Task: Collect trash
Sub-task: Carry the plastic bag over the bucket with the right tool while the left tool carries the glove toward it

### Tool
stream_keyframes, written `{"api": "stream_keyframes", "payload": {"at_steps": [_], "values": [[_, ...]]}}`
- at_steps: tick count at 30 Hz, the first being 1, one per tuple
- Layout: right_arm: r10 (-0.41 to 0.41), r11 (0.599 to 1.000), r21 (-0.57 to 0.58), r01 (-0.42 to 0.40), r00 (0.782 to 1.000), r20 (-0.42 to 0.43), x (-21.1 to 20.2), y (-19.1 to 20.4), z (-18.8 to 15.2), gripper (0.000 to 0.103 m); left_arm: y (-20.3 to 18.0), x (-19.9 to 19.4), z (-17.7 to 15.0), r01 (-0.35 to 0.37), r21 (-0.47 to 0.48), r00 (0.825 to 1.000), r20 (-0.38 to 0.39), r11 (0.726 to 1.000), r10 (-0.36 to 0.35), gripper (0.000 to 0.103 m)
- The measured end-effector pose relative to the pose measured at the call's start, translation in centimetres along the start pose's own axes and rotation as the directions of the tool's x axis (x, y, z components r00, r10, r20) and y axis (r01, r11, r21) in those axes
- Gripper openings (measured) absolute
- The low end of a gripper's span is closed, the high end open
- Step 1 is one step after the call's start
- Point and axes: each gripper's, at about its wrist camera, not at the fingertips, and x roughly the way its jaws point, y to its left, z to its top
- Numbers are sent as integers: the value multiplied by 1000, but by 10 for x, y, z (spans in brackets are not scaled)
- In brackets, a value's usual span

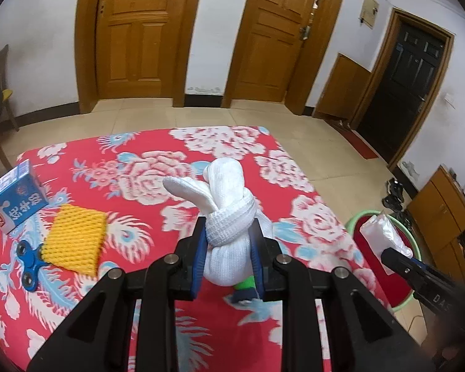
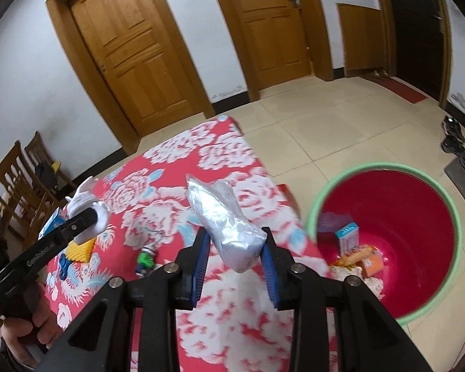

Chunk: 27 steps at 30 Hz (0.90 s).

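Both grippers carry trash: the left gripper point(image 1: 229, 248) clamps a knotted white glove point(image 1: 229, 214), the right gripper point(image 2: 235, 248) grips a crumpled plastic bag point(image 2: 229, 226). Next, I judge, swing toward the red bin point(image 2: 418, 217) at lower right and release.

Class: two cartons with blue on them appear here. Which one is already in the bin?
The small blue-topped carton inside the red bin; the blue milk carton sits on the table.
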Motion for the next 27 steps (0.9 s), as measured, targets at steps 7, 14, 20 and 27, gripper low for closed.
{"api": "stream_keyframes", "payload": {"at_steps": [7,14,20,27], "values": [[-31,997,69,29,999,18,-14,-35,-6,35,-32,1,-3,42,49,999,-19,998,-41,26],[-66,989,135,63,998,22,-22,-71,-13,35,-68,5,-8,86,109,996,-48,990,-81,26],[-99,976,195,94,995,17,-25,-102,-20,35,-98,14,-15,125,152,990,-83,980,-114,26],[-121,960,254,116,993,2,-24,-132,-29,36,-129,25,-25,160,195,983,-121,968,-138,26]]}}
